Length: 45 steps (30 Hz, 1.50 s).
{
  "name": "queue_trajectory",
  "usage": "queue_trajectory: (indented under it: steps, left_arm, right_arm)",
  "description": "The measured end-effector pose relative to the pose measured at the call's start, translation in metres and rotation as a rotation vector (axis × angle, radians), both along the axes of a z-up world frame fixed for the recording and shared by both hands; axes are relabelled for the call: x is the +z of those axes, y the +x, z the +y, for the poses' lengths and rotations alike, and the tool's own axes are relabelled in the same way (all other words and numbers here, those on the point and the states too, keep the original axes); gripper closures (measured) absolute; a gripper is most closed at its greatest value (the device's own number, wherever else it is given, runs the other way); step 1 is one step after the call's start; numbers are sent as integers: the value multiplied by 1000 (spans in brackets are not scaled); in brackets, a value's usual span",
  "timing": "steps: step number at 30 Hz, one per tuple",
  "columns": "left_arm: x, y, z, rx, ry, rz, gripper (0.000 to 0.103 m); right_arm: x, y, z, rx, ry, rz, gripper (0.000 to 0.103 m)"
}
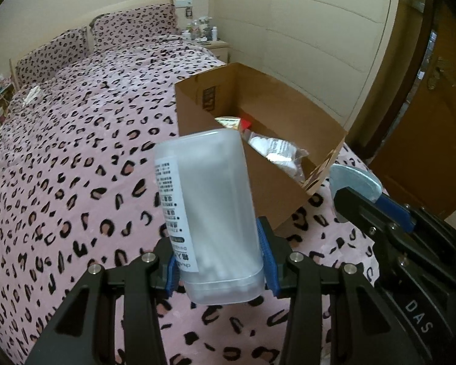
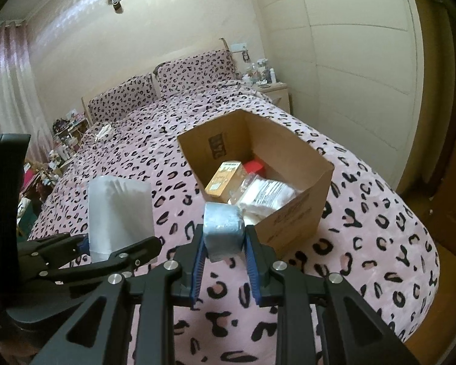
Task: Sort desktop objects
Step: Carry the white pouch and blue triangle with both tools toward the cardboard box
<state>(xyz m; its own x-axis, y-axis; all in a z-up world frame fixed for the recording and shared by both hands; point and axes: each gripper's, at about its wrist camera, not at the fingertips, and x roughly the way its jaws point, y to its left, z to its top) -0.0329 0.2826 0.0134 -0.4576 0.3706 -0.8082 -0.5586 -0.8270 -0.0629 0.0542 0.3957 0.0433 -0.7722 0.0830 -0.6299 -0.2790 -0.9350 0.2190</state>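
Observation:
My left gripper (image 1: 219, 261) is shut on a translucent plastic swab container (image 1: 209, 206) with a white label. It holds the container upright above the pink leopard bedspread, just left of an open cardboard box (image 1: 197, 106). My right gripper (image 2: 223, 252) is shut on a pale blue-grey roll (image 2: 223, 228), close to the box's (image 2: 291, 222) near corner. The box holds an orange carton (image 2: 225, 176), a red lid (image 2: 253, 167) and a clear bag of white items (image 2: 267, 194). The right wrist view shows the left gripper (image 2: 118, 243) with the container (image 2: 120, 206) at its left. The roll (image 1: 354, 182) appears at the right of the left wrist view.
The box sits on a bed (image 2: 364, 213) that fills most of both views, with two pillows (image 2: 167, 85) at its head. A nightstand with bottles (image 2: 270, 86) stands beyond it, beside a cream wardrobe (image 2: 349, 60). A black chair (image 2: 3, 182) is at the left.

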Motion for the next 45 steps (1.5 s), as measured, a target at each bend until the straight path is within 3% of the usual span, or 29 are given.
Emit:
queue_trajectory:
  steps: [13, 20, 26, 35, 45]
  left_arm:
    - [9, -32, 30, -83, 68, -59, 59]
    - [32, -71, 54, -131, 136, -93, 59]
    - [42, -109, 85, -153, 138, -88, 59]
    - [20, -149, 121, -177, 85, -90, 59]
    - [-12, -172, 124, -174, 64, -140, 59]
  right_arm:
    - [16, -11, 29, -51, 27, 26, 78]
    - [26, -33, 46, -54, 32, 38, 78]
    - [32, -62, 62, -66, 61, 30, 78]
    - [14, -101, 82, -87, 35, -13, 78]
    - [-14, -121, 85, -86, 5, -61, 78]
